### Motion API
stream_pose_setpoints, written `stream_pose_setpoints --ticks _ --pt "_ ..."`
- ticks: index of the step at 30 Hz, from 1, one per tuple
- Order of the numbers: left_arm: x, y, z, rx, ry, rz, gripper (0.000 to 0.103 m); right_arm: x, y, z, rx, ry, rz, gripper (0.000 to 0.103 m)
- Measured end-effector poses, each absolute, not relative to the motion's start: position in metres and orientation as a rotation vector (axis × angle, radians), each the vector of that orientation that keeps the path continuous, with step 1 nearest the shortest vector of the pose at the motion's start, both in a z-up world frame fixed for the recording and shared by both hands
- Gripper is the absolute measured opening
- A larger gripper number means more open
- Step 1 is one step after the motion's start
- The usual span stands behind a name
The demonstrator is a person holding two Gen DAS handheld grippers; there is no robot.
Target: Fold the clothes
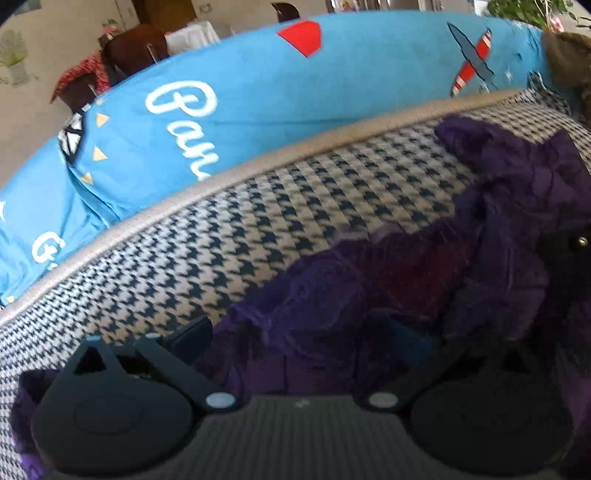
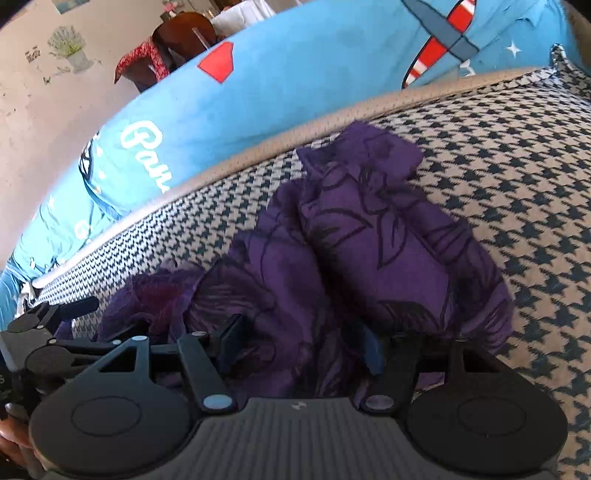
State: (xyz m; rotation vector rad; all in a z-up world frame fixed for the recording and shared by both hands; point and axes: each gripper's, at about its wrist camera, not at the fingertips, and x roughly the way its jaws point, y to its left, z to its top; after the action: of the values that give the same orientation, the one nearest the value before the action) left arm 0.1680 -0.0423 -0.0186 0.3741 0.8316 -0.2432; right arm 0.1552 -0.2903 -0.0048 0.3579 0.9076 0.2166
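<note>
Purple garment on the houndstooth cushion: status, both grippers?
Left gripper open, low over the purple garment. Right gripper open, garment between its fingers. Garment crumpled, unfolded, on houndstooth cushion. Blue pillow behind, not obstructing.

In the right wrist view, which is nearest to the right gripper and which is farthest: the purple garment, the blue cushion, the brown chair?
From the right gripper:
1. Purple garment, between the fingers, on the houndstooth cover.
2. Blue cushion, behind the cover's edge.
3. Brown chair, upper left, in the background.
</note>
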Motion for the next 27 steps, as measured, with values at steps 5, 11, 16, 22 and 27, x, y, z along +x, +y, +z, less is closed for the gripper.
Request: stream_pose_setpoints --ticks 5,11,16,22,27 --pt "0.165 -0.044 -0.020 0.358 0.839 -0.252 0.082 0.153 -0.280 -0.007 0.255 0.894 0.206 0.046" --pt "0.161 -0.051 -0.013 0.359 0.813 -0.223 0.049 0.146 -0.288 0.001 0.270 0.854 0.203 0.016" --pt "0.158 -0.049 0.007 0.276 0.773 -0.184 0.036 0.134 -0.301 0.018 0.278 0.785 0.190 0.013" --pt "0.155 -0.051 0.031 0.156 0.734 -0.199 0.037 0.121 -0.316 0.037 0.287 0.703 0.176 0.013" --pt "0.153 -0.056 0.044 0.103 0.709 -0.229 0.044 0.110 -0.336 0.043 0.306 0.694 0.140 0.012"
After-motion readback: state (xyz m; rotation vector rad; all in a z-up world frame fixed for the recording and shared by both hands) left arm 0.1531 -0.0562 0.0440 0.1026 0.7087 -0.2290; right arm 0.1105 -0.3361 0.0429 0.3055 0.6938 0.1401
